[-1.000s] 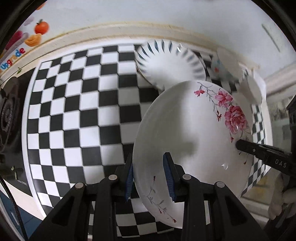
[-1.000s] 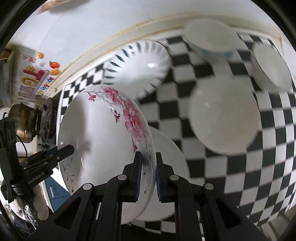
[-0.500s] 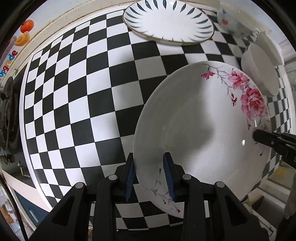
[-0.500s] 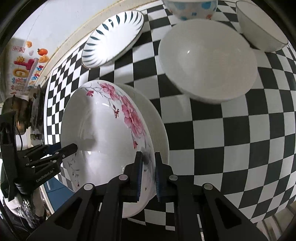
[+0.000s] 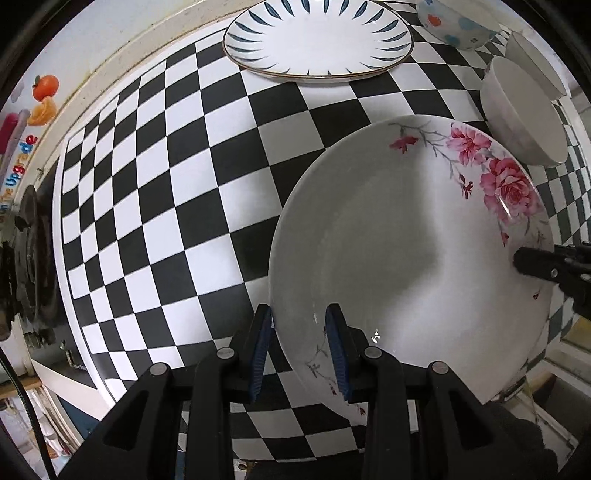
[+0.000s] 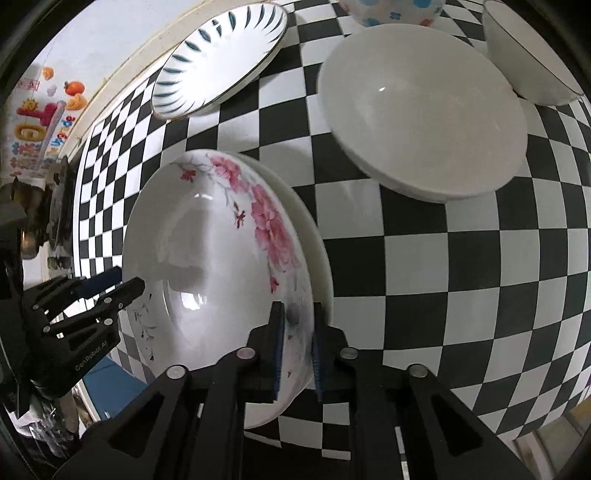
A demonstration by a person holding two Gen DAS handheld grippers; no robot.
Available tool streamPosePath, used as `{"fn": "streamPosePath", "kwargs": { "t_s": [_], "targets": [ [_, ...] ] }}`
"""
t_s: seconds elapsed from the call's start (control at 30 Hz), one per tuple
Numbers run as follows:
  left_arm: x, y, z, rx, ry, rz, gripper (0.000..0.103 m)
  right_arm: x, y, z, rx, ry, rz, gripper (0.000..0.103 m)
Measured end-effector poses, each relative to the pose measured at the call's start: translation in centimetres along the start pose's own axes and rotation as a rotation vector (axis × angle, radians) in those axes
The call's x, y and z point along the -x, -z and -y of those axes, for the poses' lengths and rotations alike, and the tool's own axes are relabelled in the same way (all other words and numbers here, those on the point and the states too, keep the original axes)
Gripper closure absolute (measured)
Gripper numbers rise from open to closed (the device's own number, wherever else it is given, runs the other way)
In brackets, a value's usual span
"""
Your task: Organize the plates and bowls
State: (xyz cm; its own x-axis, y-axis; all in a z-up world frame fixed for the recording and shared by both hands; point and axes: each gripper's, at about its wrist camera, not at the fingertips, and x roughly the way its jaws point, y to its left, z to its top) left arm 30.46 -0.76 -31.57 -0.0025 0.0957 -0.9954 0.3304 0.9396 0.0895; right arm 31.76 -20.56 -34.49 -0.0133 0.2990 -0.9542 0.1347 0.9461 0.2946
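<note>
A deep white plate with pink flowers (image 5: 406, 258) lies low over the checkered counter (image 5: 166, 221). In the right wrist view the floral plate (image 6: 214, 266) rests on a plain white plate (image 6: 319, 243) whose edge shows behind it. My left gripper (image 5: 299, 350) is shut on the floral plate's near-left rim and points straight down. My right gripper (image 6: 297, 347) straddles the opposite rim; its jaws are opening, and the rim still stands between the pads. Each gripper also shows in the other's view: the left gripper (image 6: 127, 282), and one finger of the right (image 5: 535, 264).
A plate with blue petal marks (image 5: 317, 37) lies at the back by the wall. A large white bowl (image 6: 421, 107), a dotted bowl (image 6: 391, 11) and another white bowl (image 6: 528, 55) stand to the right. A gas stove (image 5: 33, 258) borders the counter's left edge.
Both grippers came down with the floral plate, from tilted above the counter to low on the plain plate. The right jaws stand slightly wider than before.
</note>
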Motion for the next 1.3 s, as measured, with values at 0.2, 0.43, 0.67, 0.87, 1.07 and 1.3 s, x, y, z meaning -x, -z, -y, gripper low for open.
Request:
{"fn": "streamPosePath", "kwargs": {
  "t_s": [0.2,0.43,0.67,0.87,1.07,1.3],
  "targets": [
    [2.8,-1.3,-3.8,0.086,0.041,0.022,0.075,0.4,0.0,0.0,-0.026,-0.035,-0.052,0.07],
    [8.7,-5.3,-7.9,0.174,0.131,0.168,0.074,5.8,-1.6,0.0,-0.038,-0.05,0.008,0.064],
    [6.1,-14.4,-12.5,0.259,0.254,0.141,0.069,9.0,-11.4,-1.9,-0.053,-0.065,0.158,0.06],
    [0.2,-19.6,-13.1,0.29,0.329,0.032,0.069,4.9,-19.7,-2.5,-0.062,0.031,0.155,0.06],
    [-2.7,-21.4,-12.7,0.292,0.36,-0.029,0.069,0.2,-23.8,-2.6,-0.033,0.093,0.077,0.06],
    [-2.9,-21.9,-11.3,0.248,0.315,-0.009,0.083,-1.2,-25.2,-2.1,-0.042,0.084,0.053,0.089]
  ]
}}
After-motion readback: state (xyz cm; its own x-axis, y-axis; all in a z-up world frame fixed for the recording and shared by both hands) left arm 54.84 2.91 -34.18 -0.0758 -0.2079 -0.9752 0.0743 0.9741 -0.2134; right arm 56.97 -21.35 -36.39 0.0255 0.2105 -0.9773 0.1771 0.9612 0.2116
